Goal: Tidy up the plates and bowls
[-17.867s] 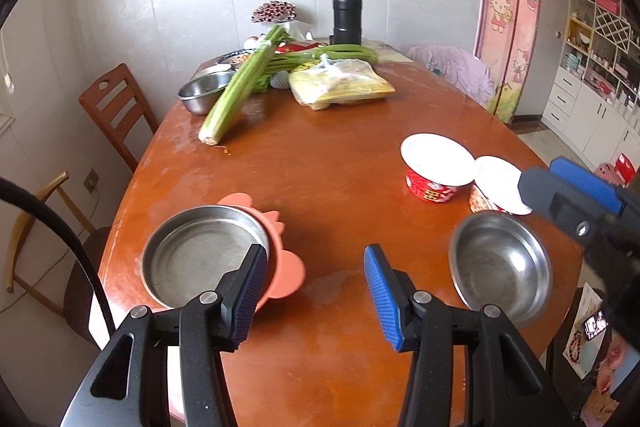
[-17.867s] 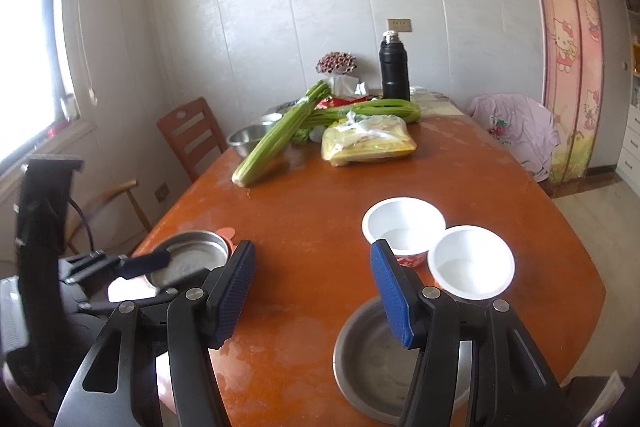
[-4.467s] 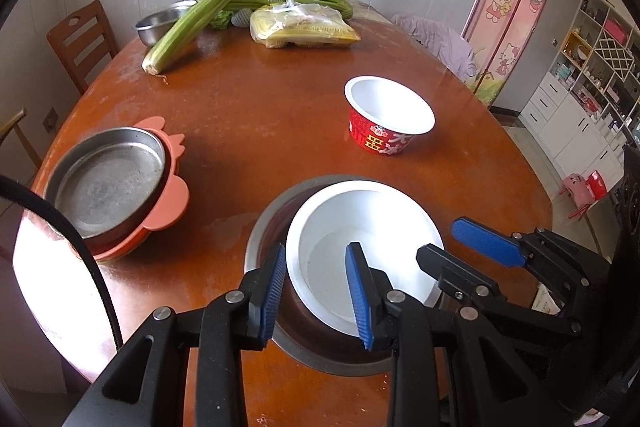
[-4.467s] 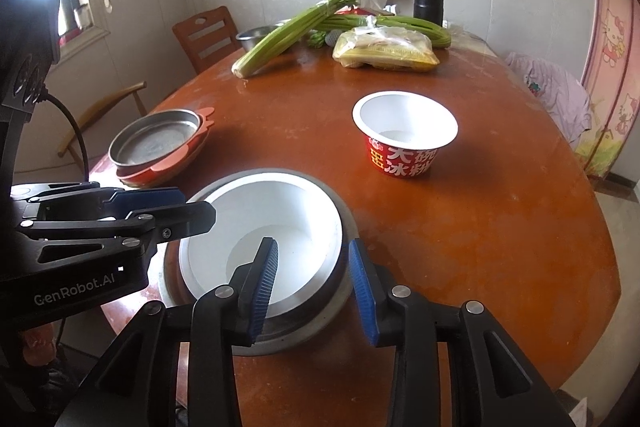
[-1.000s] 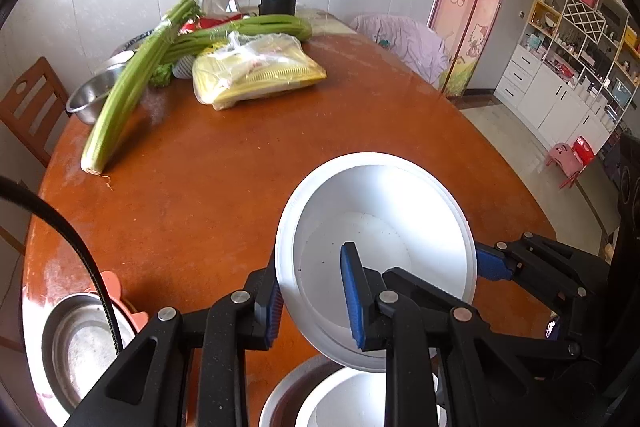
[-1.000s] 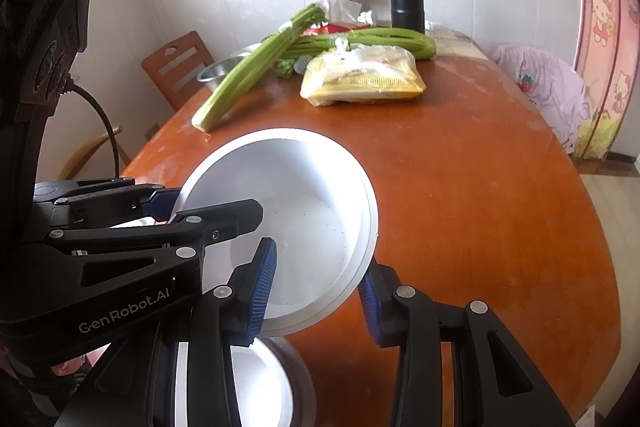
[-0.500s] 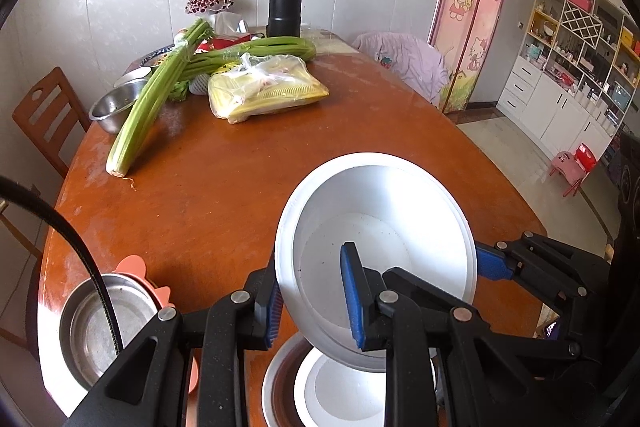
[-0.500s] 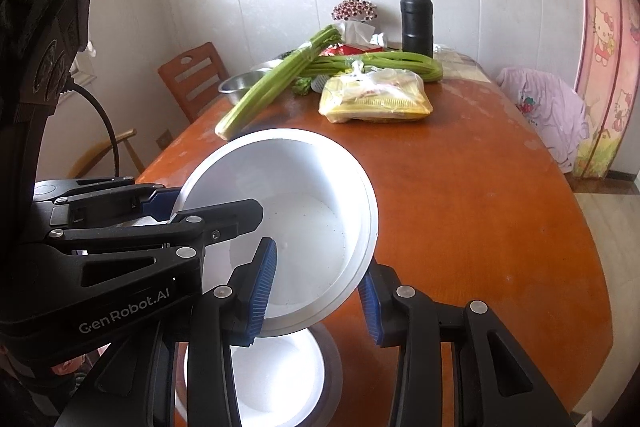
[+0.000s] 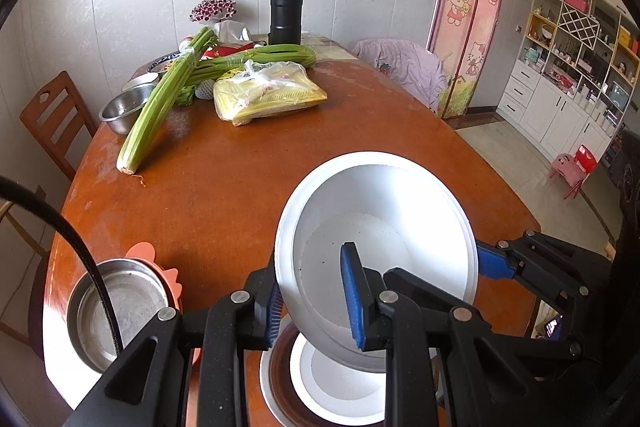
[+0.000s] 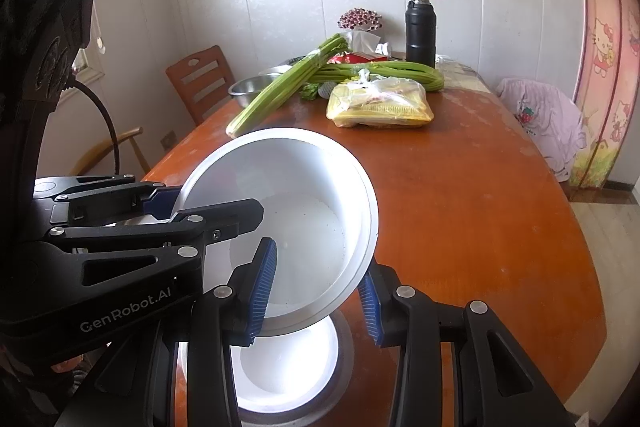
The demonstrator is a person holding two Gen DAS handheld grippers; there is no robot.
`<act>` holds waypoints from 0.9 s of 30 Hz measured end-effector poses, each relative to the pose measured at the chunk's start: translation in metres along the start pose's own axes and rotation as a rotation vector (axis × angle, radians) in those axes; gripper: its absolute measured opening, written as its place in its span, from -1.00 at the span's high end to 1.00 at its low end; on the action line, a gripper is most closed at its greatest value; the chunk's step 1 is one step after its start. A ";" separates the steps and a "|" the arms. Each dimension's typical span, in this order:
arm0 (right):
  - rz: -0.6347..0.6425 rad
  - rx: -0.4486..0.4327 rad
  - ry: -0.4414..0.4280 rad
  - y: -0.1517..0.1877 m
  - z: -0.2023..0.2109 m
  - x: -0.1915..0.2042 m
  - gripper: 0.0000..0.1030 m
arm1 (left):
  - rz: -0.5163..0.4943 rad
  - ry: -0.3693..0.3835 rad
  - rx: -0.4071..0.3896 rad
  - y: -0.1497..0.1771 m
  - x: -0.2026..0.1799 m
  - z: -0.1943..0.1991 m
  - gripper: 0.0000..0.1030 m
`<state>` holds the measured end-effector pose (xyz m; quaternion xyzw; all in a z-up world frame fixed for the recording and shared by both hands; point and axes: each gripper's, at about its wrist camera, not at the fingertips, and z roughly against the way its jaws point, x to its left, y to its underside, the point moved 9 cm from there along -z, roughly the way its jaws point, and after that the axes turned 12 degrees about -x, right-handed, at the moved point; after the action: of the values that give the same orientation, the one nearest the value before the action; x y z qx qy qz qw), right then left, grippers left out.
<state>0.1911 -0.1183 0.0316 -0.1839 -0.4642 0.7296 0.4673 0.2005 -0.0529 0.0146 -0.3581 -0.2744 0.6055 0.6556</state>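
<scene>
Both grippers grip one white paper bowl (image 9: 384, 223), held tilted in the air above the near end of the oval wooden table (image 9: 248, 179). The left gripper (image 9: 314, 297) is pinched almost closed over the bowl's left rim, one blue pad inside and one outside. The right gripper (image 10: 316, 289) clamps the opposite side of the rim the same way, with its jaws set a little wider. Directly beneath the lifted bowl, a second white bowl (image 10: 286, 367) sits nested inside a steel basin (image 10: 344, 359) on the table. To the left of that basin, a steel plate (image 9: 120, 311) rests on an orange plastic plate (image 9: 154, 257) at the table's edge. At the table's far end lie celery stalks (image 9: 160, 107), a yellow bagged packet (image 9: 268, 93), a small steel bowl (image 9: 120, 107) and a black flask (image 9: 286, 11).
</scene>
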 end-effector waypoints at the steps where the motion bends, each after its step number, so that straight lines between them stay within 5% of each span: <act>1: 0.001 0.000 -0.002 0.001 0.001 0.001 0.18 | 0.000 -0.003 0.000 0.001 0.000 0.001 0.50; 27: 0.012 0.099 -0.035 0.050 0.009 0.015 0.17 | 0.044 0.015 0.075 0.051 -0.004 0.004 0.38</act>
<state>0.1516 -0.1167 -0.0039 -0.1505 -0.4344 0.7577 0.4631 0.1665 -0.0554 -0.0240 -0.3435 -0.2387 0.6272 0.6571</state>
